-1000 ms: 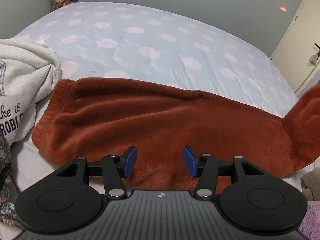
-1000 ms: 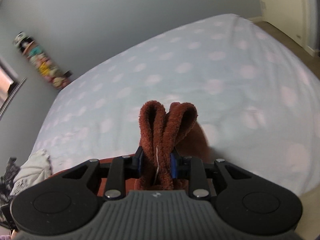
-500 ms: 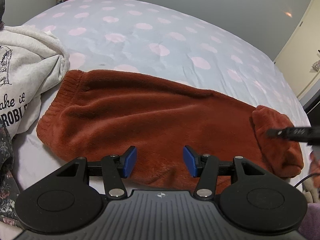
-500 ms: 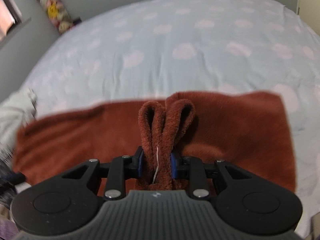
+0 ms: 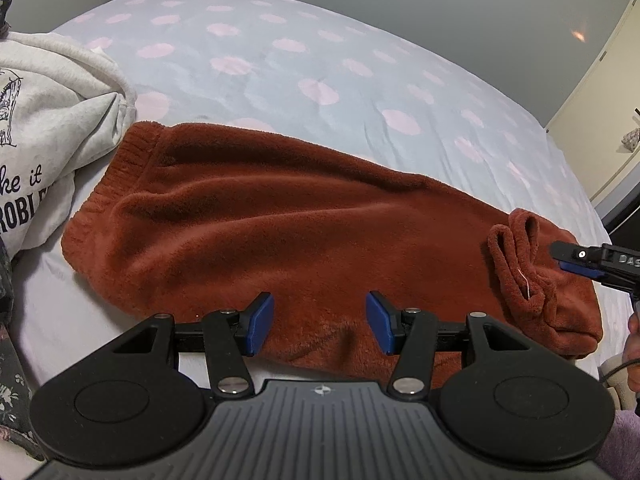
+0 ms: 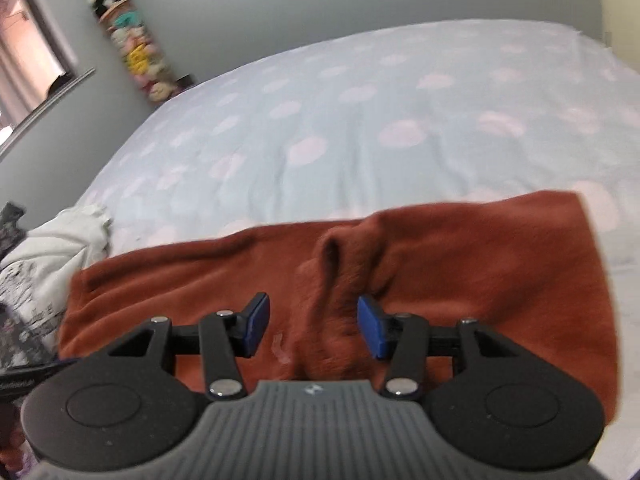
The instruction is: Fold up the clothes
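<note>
Two grippers hang wide apart over the rust fleece garment (image 5: pixel 288 236), which lies long on the dotted bedspread (image 5: pixel 320 80) with one end doubled back. That cuff (image 5: pixel 516 264) stands bunched just ahead of the right gripper (image 6: pixel 312 326); springy pile could let it flop off. Nearer the garment's middle, the left gripper (image 5: pixel 320 322) holds nothing. Blur hides the fold's edge.

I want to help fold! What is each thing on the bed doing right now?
Rust-brown fleece garment: lying flat, one end folded over, released.
White printed sweatshirt: crumpled, unfolded.
Left gripper: open, empty.
Right gripper: open, cloth bunched between its jaws.
</note>
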A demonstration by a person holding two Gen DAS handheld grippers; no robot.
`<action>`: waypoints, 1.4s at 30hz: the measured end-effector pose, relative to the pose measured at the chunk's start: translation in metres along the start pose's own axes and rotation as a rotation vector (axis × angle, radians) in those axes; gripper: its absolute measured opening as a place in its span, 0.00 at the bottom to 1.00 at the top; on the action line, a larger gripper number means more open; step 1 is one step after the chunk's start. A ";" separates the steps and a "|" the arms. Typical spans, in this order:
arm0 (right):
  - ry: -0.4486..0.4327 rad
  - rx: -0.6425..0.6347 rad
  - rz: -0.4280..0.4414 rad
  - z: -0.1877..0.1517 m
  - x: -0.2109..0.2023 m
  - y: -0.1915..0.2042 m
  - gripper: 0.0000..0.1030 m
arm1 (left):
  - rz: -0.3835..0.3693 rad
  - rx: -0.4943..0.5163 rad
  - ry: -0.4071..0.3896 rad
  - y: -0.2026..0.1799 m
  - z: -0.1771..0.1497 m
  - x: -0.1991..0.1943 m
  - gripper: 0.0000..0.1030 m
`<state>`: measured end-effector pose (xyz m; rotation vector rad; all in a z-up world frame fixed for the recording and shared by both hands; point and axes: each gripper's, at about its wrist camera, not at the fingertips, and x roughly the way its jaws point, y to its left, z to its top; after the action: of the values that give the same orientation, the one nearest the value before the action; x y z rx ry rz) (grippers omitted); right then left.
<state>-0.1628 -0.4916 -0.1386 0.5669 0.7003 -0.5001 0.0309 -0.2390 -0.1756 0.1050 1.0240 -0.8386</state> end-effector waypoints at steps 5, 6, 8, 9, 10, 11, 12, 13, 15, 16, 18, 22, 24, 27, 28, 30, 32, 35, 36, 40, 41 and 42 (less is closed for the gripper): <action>0.078 0.032 0.011 -0.010 0.023 -0.003 0.36 | -0.003 -0.005 -0.007 0.001 -0.002 -0.007 0.48; 0.090 0.047 0.016 -0.014 0.027 -0.003 0.22 | -0.001 -0.006 -0.009 0.002 -0.002 -0.008 0.48; 0.110 0.064 0.021 -0.021 0.035 -0.002 0.20 | 0.004 -0.009 -0.013 0.004 -0.003 -0.011 0.48; 0.116 0.054 0.018 -0.022 0.036 0.000 0.18 | 0.006 -0.010 -0.015 0.005 -0.003 -0.013 0.48; 0.122 0.044 0.015 -0.023 0.038 0.003 0.17 | 0.010 -0.013 -0.017 0.007 -0.003 -0.014 0.48; 0.128 0.034 0.011 -0.024 0.039 0.005 0.17 | 0.015 -0.018 -0.019 0.009 -0.003 -0.014 0.48; 0.135 0.024 0.008 -0.024 0.040 0.008 0.17 | 0.020 -0.022 -0.020 0.011 -0.003 -0.015 0.48; 0.141 0.014 0.005 -0.025 0.042 0.010 0.17 | 0.025 -0.027 -0.021 0.013 -0.003 -0.015 0.48; 0.153 -0.006 -0.002 -0.027 0.045 0.015 0.17 | 0.039 -0.034 -0.027 0.016 -0.002 -0.016 0.48; 0.159 -0.016 -0.006 -0.028 0.046 0.017 0.18 | 0.047 -0.044 -0.031 0.018 -0.003 -0.017 0.48; 0.171 -0.036 -0.012 -0.029 0.049 0.022 0.25 | 0.068 -0.090 -0.046 0.025 -0.004 -0.019 0.50; 0.107 -0.043 -0.012 -0.033 0.036 0.028 0.45 | 0.109 -0.183 -0.075 0.039 -0.007 -0.024 0.54; 0.070 -0.045 -0.011 -0.034 0.028 0.030 0.48 | 0.130 -0.230 -0.090 0.046 -0.009 -0.026 0.55; 0.014 -0.066 -0.045 -0.038 0.013 0.036 0.51 | 0.161 -0.300 -0.112 0.057 -0.011 -0.030 0.57; 0.007 -0.069 -0.058 -0.040 0.009 0.037 0.51 | 0.171 -0.323 -0.119 0.061 -0.012 -0.031 0.58; -0.002 -0.062 -0.080 -0.044 0.005 0.037 0.51 | 0.186 -0.369 -0.122 0.068 -0.014 -0.031 0.59; 0.003 -0.061 -0.094 -0.047 0.004 0.038 0.51 | 0.198 -0.413 -0.118 0.076 -0.016 -0.030 0.59; 0.018 -0.069 -0.115 -0.050 0.002 0.040 0.51 | 0.216 -0.481 -0.113 0.088 -0.019 -0.028 0.60; 0.019 -0.070 -0.119 -0.050 0.001 0.041 0.51 | 0.222 -0.503 -0.111 0.092 -0.020 -0.027 0.61; 0.014 -0.094 -0.124 -0.051 -0.003 0.051 0.51 | 0.223 -0.600 -0.116 0.108 -0.021 -0.026 0.61; 0.013 -0.104 -0.123 -0.052 -0.003 0.054 0.51 | 0.225 -0.616 -0.121 0.111 -0.021 -0.025 0.61; 0.014 -0.117 -0.122 -0.052 -0.003 0.059 0.51 | 0.228 -0.632 -0.124 0.115 -0.021 -0.024 0.61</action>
<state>-0.1529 -0.4151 -0.1510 0.4205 0.7749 -0.5650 0.0857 -0.1363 -0.2019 -0.3582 1.0927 -0.2848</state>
